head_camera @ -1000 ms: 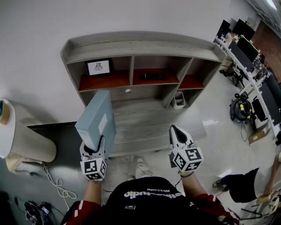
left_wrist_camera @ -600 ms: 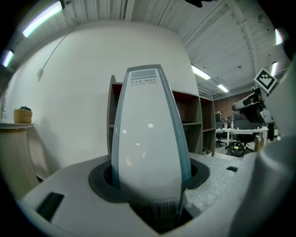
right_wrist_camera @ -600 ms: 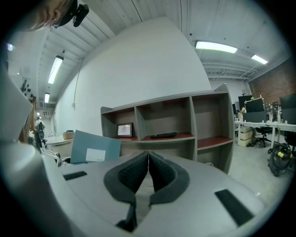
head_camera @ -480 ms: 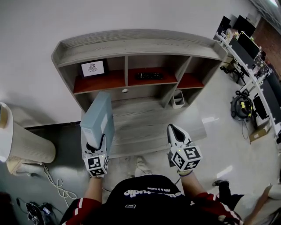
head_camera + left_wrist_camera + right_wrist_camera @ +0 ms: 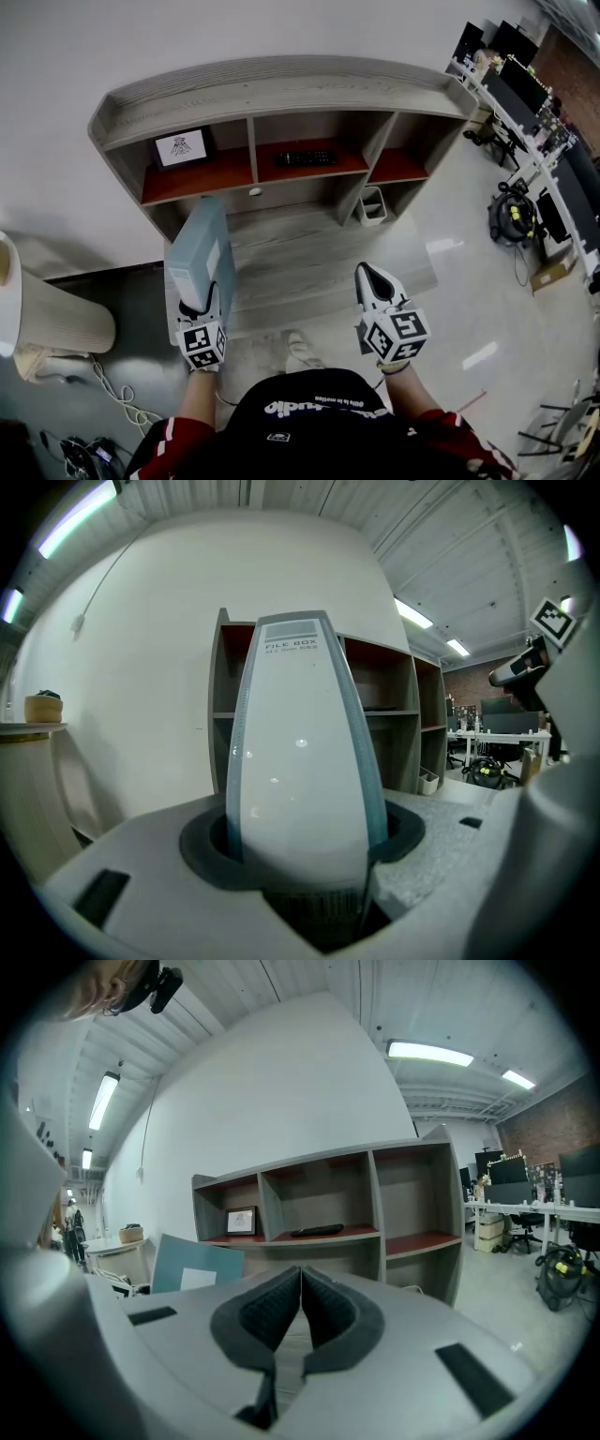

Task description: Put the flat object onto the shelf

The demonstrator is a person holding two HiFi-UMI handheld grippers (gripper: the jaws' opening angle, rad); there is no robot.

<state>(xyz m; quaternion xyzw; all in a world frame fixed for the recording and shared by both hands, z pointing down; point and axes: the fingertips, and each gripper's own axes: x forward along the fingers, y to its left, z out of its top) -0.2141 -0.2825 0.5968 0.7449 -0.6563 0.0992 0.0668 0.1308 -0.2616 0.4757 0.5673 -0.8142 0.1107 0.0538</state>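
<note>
Closest in, the person's dark shirt [image 5: 319,422] is filling the bottom of the head view, with both forearms reaching forward. The left gripper [image 5: 200,309] is clamping its 2 jaws on the lower end of the file box [image 5: 202,253], a flat pale blue-grey box that is standing on edge and rising up and away from the jaws; in the left gripper view its narrow spine is filling the centre, wedged between the dark pads. The right gripper [image 5: 373,278] is hanging beside it, well apart from the box, its jaws pressed together with nothing between them. Beyond both tools, the unit's low grey wood-grain platform [image 5: 309,267] is stretching out in front of the person. Behind that, the shelf [image 5: 281,84] is showing 3 compartments with red-brown floors: a framed picture [image 5: 181,147] is standing in the left one and a black remote [image 5: 305,157] is lying in the middle one. A small white bin [image 5: 371,206] is sitting low down below the right compartment. The box is not yet touching the shelf. Farthest off, desks with monitors [image 5: 525,94] are lining the room's right side.
</note>
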